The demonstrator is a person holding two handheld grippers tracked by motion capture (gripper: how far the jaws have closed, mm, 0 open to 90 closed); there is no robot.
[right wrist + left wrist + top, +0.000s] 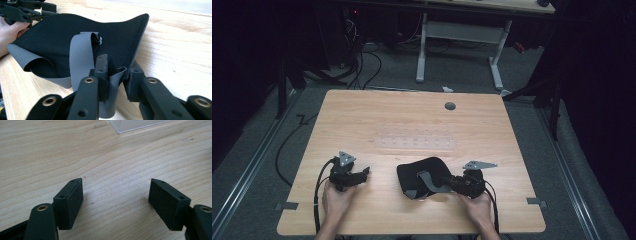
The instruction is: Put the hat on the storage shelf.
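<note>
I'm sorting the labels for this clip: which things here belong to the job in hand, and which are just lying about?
In the job:
- black pouch with grey lining, its edge pinched in the right claw
- grey strap on the pouch

Lying about:
- clear plastic tray mid-table
- left claw, open over bare wood table

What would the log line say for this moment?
left hand-held gripper: open, nothing between jaws | right hand-held gripper: shut on edge of black pouch | grey strap: curled on pouch | table: wooden
</note>
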